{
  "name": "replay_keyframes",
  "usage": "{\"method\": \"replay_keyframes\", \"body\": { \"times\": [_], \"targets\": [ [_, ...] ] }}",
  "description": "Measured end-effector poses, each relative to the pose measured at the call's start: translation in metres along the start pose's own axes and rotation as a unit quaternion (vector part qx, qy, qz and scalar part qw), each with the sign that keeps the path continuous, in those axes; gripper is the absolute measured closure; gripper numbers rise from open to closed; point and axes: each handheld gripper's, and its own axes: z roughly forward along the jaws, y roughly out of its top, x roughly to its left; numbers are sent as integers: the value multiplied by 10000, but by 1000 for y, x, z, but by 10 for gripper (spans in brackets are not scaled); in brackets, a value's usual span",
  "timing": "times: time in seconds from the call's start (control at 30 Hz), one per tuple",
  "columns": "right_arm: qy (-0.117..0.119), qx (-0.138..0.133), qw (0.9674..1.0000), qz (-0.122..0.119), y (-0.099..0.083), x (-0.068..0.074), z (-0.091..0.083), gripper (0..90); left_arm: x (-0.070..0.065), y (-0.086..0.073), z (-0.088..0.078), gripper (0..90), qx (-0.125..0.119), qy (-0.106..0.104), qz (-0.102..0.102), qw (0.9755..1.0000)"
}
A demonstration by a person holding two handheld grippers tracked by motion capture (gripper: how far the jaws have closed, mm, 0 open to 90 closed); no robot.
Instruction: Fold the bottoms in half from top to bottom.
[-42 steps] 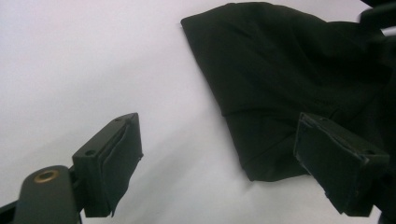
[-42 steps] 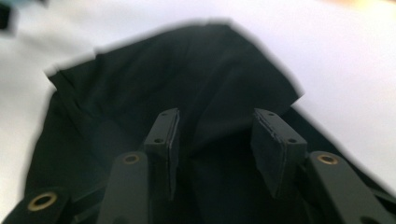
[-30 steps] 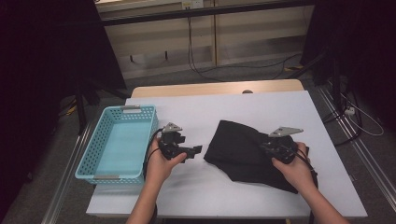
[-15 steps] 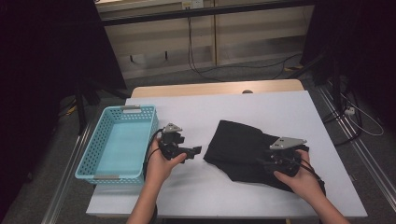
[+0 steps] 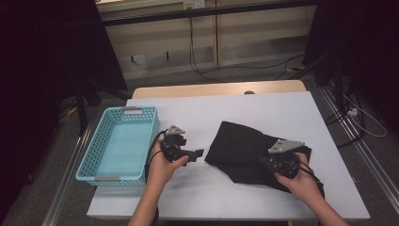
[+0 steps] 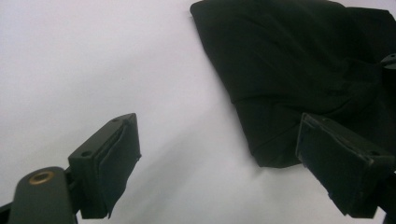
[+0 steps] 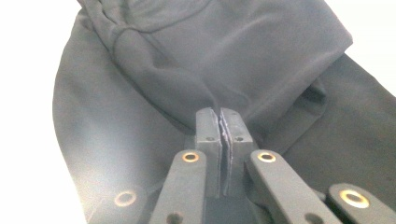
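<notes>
1. High view: white tabletop [image 5: 263, 110] is seen under dim light, with dark floor and trailing cables behind it. One black garment [image 5: 244, 150] lies right of centre; its long axis runs from the upper left, near the middle of the table, down to the lower right, where it passes under the person's right hand. One light-blue basket [image 5: 117, 143] stands at the left edge, its long side running away from the person. Two grippers are counted: the left gripper [image 5: 197, 153] is held just left of the cloth, pointing at it, and the right gripper [image 5: 263, 162] rests on the cloth's lower right part. The garment's folds are hard to make out against its own blackness.

2. Left gripper view: the jaws are spread wide with nothing between them. The garment [image 6: 299, 70] lies ahead and to the right, its near corner just beyond the right jaw; its right and upper parts are cut off by the frame.

3. Right gripper view: the right gripper [image 7: 219, 122] has just closed, and its jaws are pressed together on a raised ridge of the garment [image 7: 154, 79]. The cloth's outer edges are cut off on most sides.
</notes>
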Motion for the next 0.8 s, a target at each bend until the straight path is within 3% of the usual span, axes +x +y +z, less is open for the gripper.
{"method": "replay_keyframes", "body": {
  "times": [0.43, 0.6, 0.8],
  "targets": [
    [-15, -185, 9998, -47, 4, -3, -23, 881, 2, -2, 0, 129, 2, 18, -17, 10000],
    [-37, -102, 9999, -45, -5, -6, -26, 882, 3, -3, 1, 128, 93, -1, 19, 10000],
    [-68, -129, 9998, 119, -16, -14, -35, 882, 0, -3, 4, 125, 45, 36, -1, 10000]
  ]
}}
